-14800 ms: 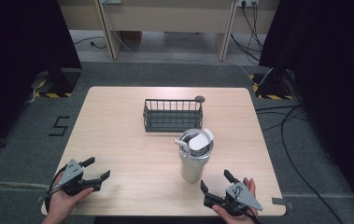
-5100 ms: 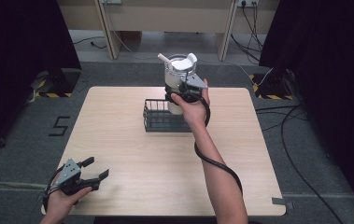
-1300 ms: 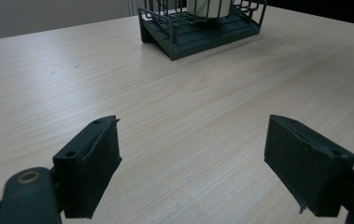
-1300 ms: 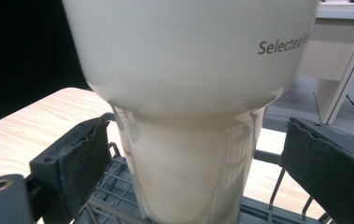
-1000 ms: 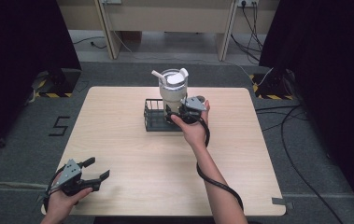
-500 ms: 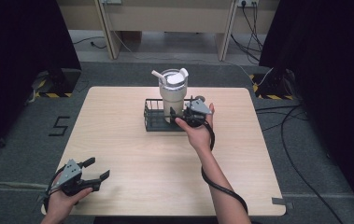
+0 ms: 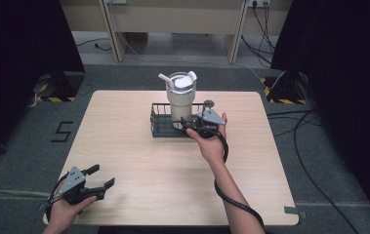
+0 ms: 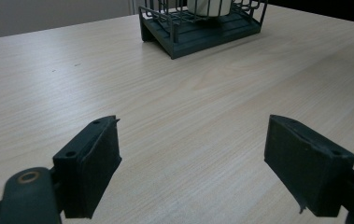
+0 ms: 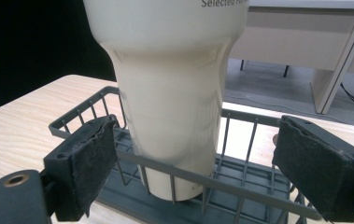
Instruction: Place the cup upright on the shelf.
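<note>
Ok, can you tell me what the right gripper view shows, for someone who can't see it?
A cream tumbler stands upright inside a dark wire basket on a wooden table. The right gripper is open, one jaw on each side of the tumbler, not touching it.

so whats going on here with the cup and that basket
A person works at the table with a hand-held gripper in each hand. The cream tumbler stands upright inside the dark wire basket. The right hand-held gripper sits at the basket's front, jaws open on either side of the tumbler's lower part and not touching it. The left hand-held gripper rests open near the table's front left corner, holding nothing.
</note>
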The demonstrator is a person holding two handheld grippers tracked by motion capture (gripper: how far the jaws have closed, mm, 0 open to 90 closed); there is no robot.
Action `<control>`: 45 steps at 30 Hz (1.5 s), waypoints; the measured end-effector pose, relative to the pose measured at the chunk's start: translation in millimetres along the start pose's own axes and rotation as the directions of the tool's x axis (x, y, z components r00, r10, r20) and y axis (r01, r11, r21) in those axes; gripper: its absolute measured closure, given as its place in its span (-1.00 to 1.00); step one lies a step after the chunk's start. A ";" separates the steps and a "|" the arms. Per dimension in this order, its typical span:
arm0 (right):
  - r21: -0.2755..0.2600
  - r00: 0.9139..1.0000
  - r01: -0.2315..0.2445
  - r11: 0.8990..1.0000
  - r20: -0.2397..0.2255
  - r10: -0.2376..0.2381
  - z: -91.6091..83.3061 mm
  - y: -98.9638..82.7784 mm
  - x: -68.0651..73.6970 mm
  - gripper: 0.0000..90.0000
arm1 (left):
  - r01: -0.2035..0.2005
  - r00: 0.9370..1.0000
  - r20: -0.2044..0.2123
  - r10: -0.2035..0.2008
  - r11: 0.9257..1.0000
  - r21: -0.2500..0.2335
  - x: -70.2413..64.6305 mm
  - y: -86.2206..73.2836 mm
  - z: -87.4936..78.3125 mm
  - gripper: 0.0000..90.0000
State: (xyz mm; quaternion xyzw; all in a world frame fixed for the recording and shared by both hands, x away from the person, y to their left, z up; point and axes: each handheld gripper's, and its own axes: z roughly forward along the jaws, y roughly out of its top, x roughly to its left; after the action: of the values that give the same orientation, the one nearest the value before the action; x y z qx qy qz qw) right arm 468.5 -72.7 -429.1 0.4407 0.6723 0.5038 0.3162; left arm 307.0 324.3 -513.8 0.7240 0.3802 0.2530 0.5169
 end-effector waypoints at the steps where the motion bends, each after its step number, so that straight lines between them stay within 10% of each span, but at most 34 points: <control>1: -0.001 1.000 0.002 1.000 0.001 -0.002 -0.9 -0.5 -0.3 -0.70 | 0.000 1.000 0.000 0.000 1.000 0.000 0.0 0.0 0.0 -0.61; 45: 0.029 0.999 0.011 1.000 0.036 -0.012 -41.2 -21.9 -13.9 -0.67 | -0.002 1.000 -0.006 0.002 1.000 0.004 0.3 -0.3 -0.7 -0.61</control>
State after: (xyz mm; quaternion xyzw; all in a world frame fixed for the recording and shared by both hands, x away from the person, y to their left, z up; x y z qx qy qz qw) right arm 432.4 -104.0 -438.2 0.4504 0.6762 0.4841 0.3249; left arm 306.6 324.9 -513.9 0.7248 0.3815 0.2548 0.5141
